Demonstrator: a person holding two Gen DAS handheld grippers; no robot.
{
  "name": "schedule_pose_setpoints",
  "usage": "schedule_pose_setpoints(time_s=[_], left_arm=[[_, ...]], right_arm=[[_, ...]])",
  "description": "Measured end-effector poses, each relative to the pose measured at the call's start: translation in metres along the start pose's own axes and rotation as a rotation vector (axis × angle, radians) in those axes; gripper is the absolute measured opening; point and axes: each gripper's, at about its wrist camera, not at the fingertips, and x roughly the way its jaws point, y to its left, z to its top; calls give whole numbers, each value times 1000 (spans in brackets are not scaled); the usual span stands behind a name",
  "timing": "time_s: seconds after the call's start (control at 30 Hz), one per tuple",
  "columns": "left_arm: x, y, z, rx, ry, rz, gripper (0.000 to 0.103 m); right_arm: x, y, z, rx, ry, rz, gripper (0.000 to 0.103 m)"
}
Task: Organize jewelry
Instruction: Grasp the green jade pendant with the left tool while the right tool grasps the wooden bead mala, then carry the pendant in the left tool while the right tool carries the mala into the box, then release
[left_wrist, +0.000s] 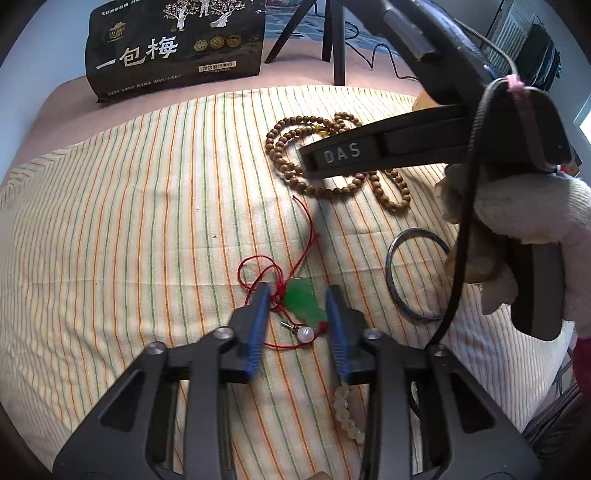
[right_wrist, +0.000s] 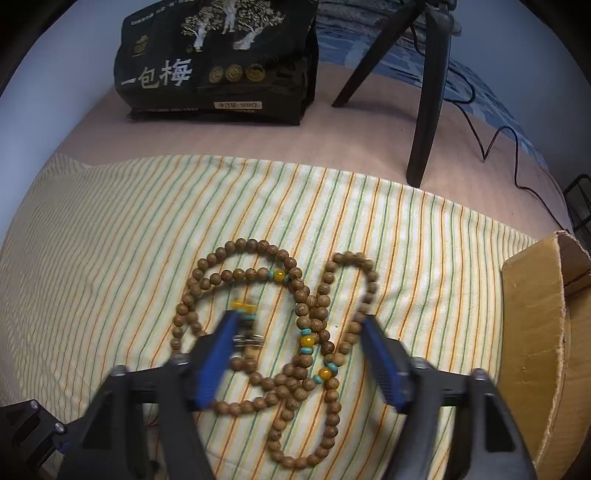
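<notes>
Near the middle of the striped cloth (left_wrist: 129, 229), toward its near edge, lies the green jade pendant (left_wrist: 303, 301) on its red cord (left_wrist: 275, 266), long axis slanting from upper left to lower right, its narrow end by a small white bead (left_wrist: 307, 334). The left gripper (left_wrist: 297, 295) points steeply down over it, blue pads on either side of the stone; the jaws are narrowed but a gap shows at each side, so nothing is gripped yet. This straddle looks chosen to pinch the pendant across its short width.

Farther toward the cloth's far right corner, the wooden bead necklace (right_wrist: 280, 332) lies in tangled loops with yellow and turquoise spacers. The right gripper (right_wrist: 299, 325) hangs above it, jaws about half apart, the loops between them but untouched as far as I can tell.

A metal bangle (left_wrist: 413, 273) rests near the right edge, a pale bead bracelet (left_wrist: 345, 410) beneath the left gripper. A cardboard box (right_wrist: 535, 332) stands at the right edge, probably the destination.
</notes>
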Motion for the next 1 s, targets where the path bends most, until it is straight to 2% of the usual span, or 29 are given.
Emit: schedule_pose_setpoints(time_s=[0.03,0.07,0.1,0.13,0.4,0.57,1.0], left_arm=[[0,0,0,2,-2,3,24],[0,0,0,3,-3,5,23],[1,1,0,1,-6,6,15],[1,2,1,-3,-6,2,15],[-9,6,3,-28,-29,-13,15],[-27,7,10,-46,-72,-31,15],[-93,12,25,-91,-205,-88,15]], right_arm=[[-3,2,0,-2,-1,-1,46],[-1,6,4,-2,-5,2,40],[-2,8,4,-4,-7,1,30],[-3,7,2,-9,-11,1,24],[-12,-1,3,15,-25,23,15],[-25,-14,7,50,-49,37,15],[-103,-31,8,96,-192,98,12]])
